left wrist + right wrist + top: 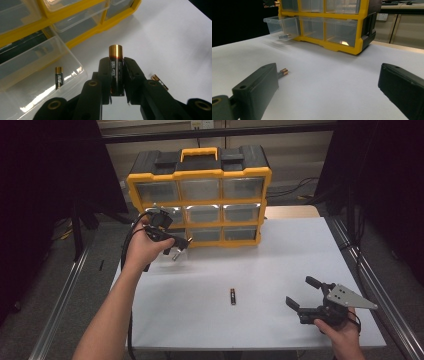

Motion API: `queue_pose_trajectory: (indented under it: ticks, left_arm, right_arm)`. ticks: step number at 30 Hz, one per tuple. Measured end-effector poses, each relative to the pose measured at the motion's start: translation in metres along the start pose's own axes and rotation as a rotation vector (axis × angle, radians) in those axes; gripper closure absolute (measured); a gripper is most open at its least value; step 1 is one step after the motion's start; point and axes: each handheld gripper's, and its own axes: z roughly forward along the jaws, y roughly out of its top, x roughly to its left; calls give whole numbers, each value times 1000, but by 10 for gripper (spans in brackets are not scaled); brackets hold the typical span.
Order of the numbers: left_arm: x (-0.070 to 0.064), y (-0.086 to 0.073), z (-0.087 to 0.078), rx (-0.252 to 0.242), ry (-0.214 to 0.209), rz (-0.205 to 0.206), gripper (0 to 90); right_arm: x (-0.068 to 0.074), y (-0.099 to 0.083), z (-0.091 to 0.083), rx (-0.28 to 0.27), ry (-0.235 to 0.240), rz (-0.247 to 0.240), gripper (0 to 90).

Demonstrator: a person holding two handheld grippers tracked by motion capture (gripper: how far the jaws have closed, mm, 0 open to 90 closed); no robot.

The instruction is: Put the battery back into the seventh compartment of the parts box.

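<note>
One battery (116,71) sits pinched in the left hand-held gripper (117,75); the right hand-held gripper (306,296) is spread.

White table (280,250), yellow organiser (200,195), loose battery (232,296)

Your drawer organizer (200,195) stands at the table's (280,255) twelve o'clock edge. Its pulled-out drawer (37,75), at the cabinet's seven o'clock corner, has one battery (59,77) in it. Your left gripper (172,242) sits just before that drawer, at ten o'clock. A loose battery (232,296) lies mid-table toward six, your right gripper (307,297) at four.
</note>
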Motion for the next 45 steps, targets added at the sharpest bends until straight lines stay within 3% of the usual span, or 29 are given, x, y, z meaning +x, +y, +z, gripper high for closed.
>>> queue_pose_trajectory:
  ticks: [8,15,30,39,40,45]
  left_arm:
    - [9,0,-4,6,20,-11,772]
    - [16,-1,-3,-14,44,-51,772]
    - [31,-3,-3,-14,103,-70,772]
    - [39,-5,-2,-7,116,-84,771]
    - [41,-5,-2,11,111,-67,771]
    - [46,-6,-1,7,134,-81,771]
  right_arm:
    - [0,0,0,0,0,-1,25]
    - [0,0,0,-1,0,-1,25]
    - [0,0,0,-3,2,-5,25]
    - [0,0,0,-2,3,-5,25]
    - [0,0,0,-2,4,-4,25]
    - [1,0,0,-3,2,-3,25]
